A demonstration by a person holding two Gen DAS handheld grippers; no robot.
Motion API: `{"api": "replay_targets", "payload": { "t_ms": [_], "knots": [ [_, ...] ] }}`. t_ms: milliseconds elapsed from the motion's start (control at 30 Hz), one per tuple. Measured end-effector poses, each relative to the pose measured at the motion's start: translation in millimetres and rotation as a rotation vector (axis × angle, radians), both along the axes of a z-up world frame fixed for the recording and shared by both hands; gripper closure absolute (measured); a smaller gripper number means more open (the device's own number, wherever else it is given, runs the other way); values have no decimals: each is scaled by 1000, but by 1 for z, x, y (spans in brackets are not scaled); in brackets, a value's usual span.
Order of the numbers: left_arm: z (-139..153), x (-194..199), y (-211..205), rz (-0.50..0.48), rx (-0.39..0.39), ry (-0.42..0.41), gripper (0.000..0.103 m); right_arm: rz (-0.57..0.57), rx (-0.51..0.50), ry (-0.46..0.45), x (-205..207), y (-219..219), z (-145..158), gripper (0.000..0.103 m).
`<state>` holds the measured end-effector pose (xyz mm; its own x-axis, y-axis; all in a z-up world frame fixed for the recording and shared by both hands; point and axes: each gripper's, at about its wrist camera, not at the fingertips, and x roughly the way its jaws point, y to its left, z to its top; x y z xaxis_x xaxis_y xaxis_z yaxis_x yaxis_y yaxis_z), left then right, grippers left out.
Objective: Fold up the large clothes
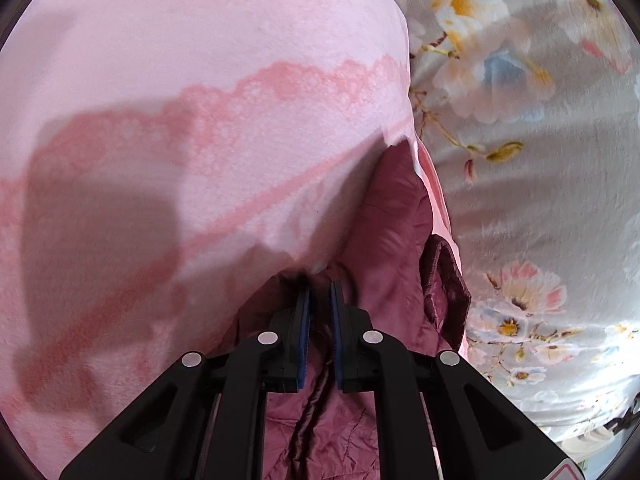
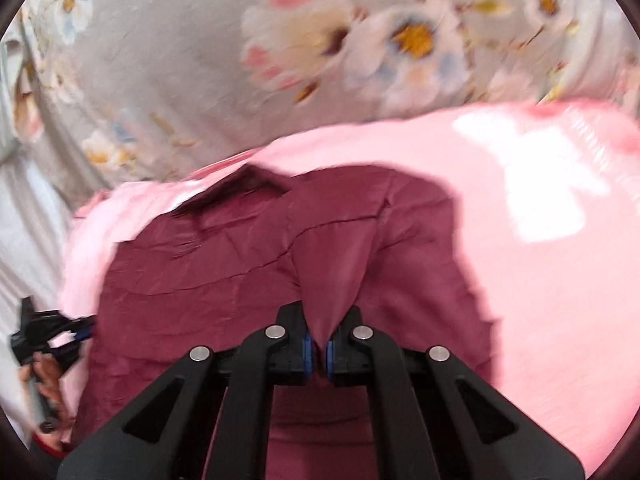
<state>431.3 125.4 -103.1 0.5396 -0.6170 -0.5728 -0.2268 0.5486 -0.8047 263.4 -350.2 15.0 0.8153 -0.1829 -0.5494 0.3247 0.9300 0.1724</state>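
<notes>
My right claw (image 2: 319, 350) pinched a peak of the maroon jacket (image 2: 240, 272); my left claw (image 1: 320, 304) gripped its edge. Jacket lay on pink blanket (image 1: 200, 100); floral bedspread (image 1: 520, 160) beneath.

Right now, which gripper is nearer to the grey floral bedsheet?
Left, it seems. The left gripper, shut on the maroon jacket, sits by the pink blanket's edge beside the floral bedsheet. The right gripper pinches jacket fabric farther in.

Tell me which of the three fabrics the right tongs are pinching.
The maroon quilted garment, pulled into a peak between the right tongs; not the pink blanket or floral sheet.
</notes>
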Motion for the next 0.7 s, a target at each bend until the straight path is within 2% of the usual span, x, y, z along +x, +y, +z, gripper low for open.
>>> {"api": "replay_targets", "payload": {
  "t_ms": [133,267,333,433,533,600,700],
  "knots": [
    [-1,4,-12,-2,36,0,94,36,-31,95,16,1,-20,100],
    [4,6,-17,-1,95,-18,93,29,-41,110,19,0,-32,100],
    [10,4,-18,1,192,-45,101,10,-40,131,20,-2,-38,100],
    [16,-4,-19,-16,276,-98,100,5,-35,175,17,-6,-55,100],
    [15,-11,-30,-54,414,-145,99,18,-49,201,12,-7,-79,100],
    [11,-11,-37,-70,475,-137,99,22,-80,204,13,-3,-77,100],
    [23,-17,-46,-87,579,-137,95,12,-51,209,6,-5,-70,97]
  ]
}}
